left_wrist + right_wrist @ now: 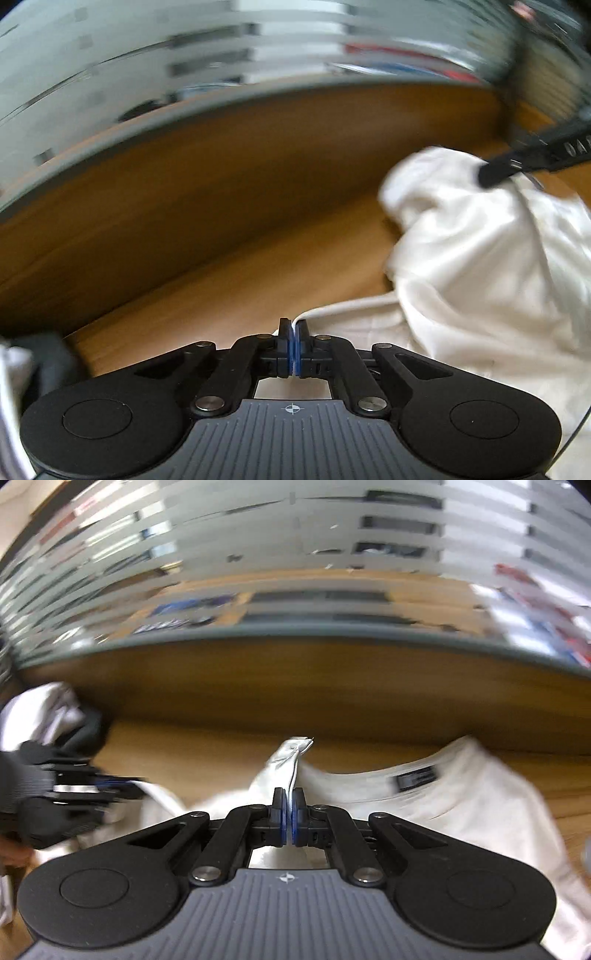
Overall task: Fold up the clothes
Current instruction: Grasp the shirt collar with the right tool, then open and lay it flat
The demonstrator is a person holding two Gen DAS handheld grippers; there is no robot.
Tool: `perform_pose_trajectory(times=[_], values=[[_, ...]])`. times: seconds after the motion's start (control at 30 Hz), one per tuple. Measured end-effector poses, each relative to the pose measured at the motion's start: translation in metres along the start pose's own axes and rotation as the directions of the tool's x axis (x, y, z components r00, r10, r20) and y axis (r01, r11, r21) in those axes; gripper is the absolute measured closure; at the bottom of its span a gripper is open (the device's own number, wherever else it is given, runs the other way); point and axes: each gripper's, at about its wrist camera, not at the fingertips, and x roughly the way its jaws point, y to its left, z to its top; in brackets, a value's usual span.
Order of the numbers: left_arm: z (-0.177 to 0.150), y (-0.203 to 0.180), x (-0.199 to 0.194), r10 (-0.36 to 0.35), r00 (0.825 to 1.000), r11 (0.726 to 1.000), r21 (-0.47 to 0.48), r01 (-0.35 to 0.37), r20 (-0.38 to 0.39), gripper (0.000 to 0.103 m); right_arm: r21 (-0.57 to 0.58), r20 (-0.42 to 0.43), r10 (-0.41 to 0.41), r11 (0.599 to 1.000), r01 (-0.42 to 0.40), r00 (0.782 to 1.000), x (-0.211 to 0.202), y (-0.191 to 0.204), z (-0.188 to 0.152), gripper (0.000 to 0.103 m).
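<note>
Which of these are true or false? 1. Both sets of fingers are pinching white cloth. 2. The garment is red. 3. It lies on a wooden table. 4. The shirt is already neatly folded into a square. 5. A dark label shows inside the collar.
1. True: the left gripper and the right gripper each have their fingers closed on a bit of the white shirt.
2. False: it is white.
3. True: the wooden table is under it.
4. False: it is bunched and partly lifted, not folded flat.
5. True: the dark label sits just below the neckline.
</note>
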Motion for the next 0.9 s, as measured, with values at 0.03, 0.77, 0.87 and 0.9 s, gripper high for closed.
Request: perform_pose_trajectory(times=[0.03, 0.77, 0.87, 0.9], values=[[0.001, 0.006, 0.001, 0.016, 1.0, 0.999, -0.032, -0.016, -0.01, 0.1, 0.008, 0.001, -0.034, 0.999, 0.034, 0.999, 0.004, -0.007, 0.003, 0.1], [0.006, 0.0, -0.07, 0.039, 0.998, 0.995, -0.086, -0.042, -0.043, 0.058, 0.156, -0.012, -0.109, 0.982, 0.109, 0.994, -0.116, -0.049, -0.065, 0.06], [-0.005, -0.015, -0.094, 0.013, 0.999, 0.997, -0.075, -0.016, -0.035, 0.054, 0.166, -0.017, -0.109, 0.98, 0.11, 0.994, -0.151, -0.046, -0.093, 0.059], [-0.012, -0.019, -0.105, 0.006, 0.999, 0.998, -0.068, -0.008, -0.035, 0.053, 0.17, -0.019, -0.108, 0.979, 0.11, 0.994, -0.162, -0.046, -0.104, 0.058]])
